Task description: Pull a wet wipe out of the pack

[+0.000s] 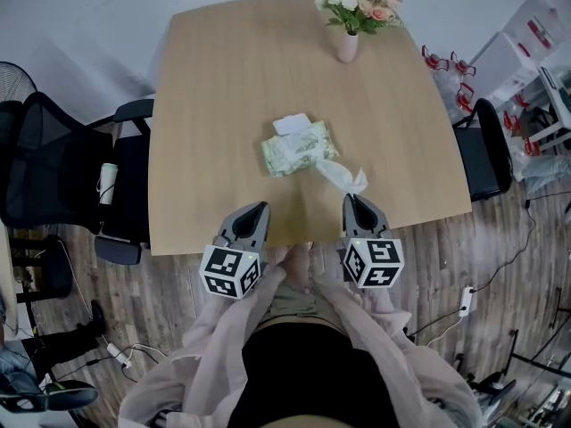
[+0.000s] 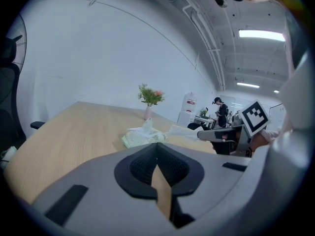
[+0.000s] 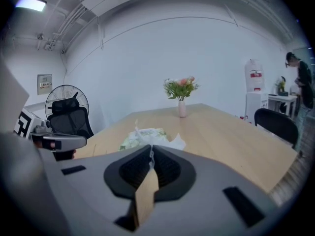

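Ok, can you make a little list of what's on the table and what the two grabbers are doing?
surface: wooden table
pack: wet wipe pack, mid-table, white lid flap open
wipe: wet wipe, stretched from the pack to the right gripper
right gripper: shut on the wet wipe
left gripper: shut, empty
also: flower vase at the far edge

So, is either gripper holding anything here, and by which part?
The right gripper pinches the wet wipe by its free end; the rest trails back to the pack. The left gripper holds nothing, jaws together.
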